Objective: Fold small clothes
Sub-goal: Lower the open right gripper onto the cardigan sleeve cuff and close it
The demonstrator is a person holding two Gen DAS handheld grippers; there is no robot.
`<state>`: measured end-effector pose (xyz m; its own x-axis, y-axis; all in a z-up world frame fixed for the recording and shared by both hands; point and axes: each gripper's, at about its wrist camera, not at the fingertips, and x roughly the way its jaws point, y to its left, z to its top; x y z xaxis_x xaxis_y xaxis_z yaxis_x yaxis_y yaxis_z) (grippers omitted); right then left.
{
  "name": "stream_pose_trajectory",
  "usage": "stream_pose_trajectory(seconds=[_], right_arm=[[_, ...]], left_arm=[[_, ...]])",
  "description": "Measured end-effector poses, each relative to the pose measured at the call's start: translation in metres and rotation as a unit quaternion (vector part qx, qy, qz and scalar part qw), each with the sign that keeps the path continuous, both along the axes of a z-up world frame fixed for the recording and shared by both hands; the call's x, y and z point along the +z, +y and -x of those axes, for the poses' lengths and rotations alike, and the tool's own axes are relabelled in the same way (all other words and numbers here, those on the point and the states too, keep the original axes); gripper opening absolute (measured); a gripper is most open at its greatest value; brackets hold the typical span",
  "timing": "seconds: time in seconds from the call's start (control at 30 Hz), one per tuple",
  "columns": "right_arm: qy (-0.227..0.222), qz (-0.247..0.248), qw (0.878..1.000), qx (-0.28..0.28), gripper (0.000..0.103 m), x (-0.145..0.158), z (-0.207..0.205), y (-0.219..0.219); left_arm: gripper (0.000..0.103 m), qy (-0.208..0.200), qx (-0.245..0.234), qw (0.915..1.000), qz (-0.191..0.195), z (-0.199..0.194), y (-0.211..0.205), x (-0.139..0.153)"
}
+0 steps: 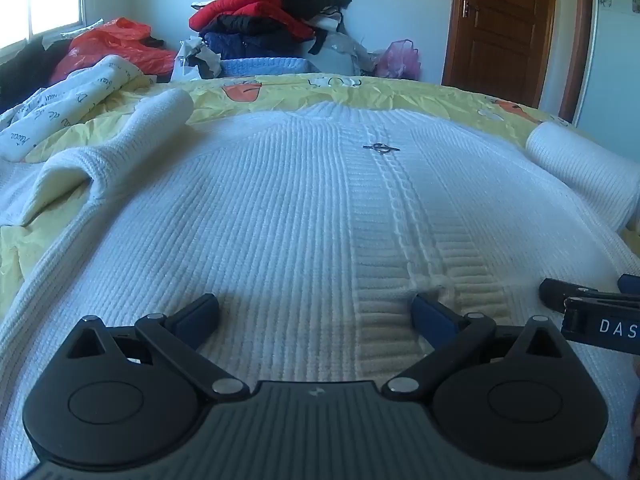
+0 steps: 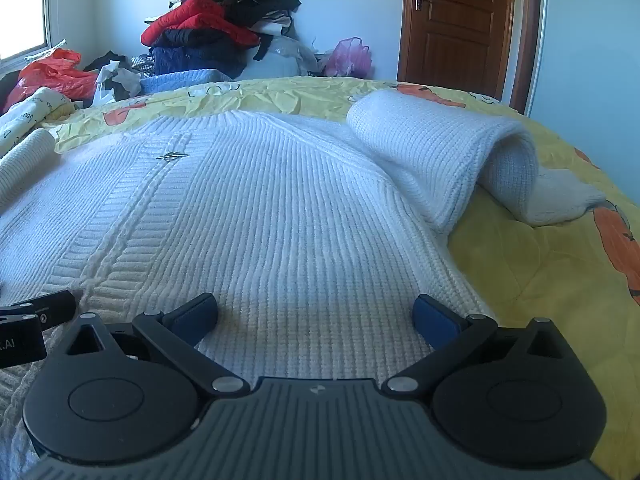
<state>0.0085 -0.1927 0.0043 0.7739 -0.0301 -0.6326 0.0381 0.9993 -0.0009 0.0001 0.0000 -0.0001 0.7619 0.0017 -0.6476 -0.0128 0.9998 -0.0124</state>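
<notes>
A white ribbed knit cardigan (image 1: 280, 208) lies flat, front up, on the yellow bedspread (image 1: 280, 92), with a small metal clasp (image 1: 380, 148) on its centre band. Its left sleeve (image 1: 120, 152) is bent beside the body; its right sleeve (image 2: 460, 152) is folded over at the right. My left gripper (image 1: 316, 312) is open, resting low over the hem near the centre band. My right gripper (image 2: 316, 312) is open over the hem at the cardigan's right half (image 2: 280, 208). Each gripper's side shows at the other view's edge.
A pile of red, black and navy clothes (image 1: 264, 12) stands behind the bed. Red plastic bags (image 1: 116, 44) and a printed white cloth (image 1: 72, 100) lie at the far left. A brown door (image 2: 460, 20) is at the back right. Bare yellow bedspread (image 2: 540, 280) lies to the right.
</notes>
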Motion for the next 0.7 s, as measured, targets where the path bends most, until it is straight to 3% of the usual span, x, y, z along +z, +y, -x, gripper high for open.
stream_pose_trajectory(seconds=[0.7], right_arm=[[-0.001,0.000,1.000,0.000,0.103,0.0001,0.0008,0.0001]], left_arm=[[0.103,0.003,0.002,1.0000,-0.009,-0.0010,-0.0021,-0.0002]])
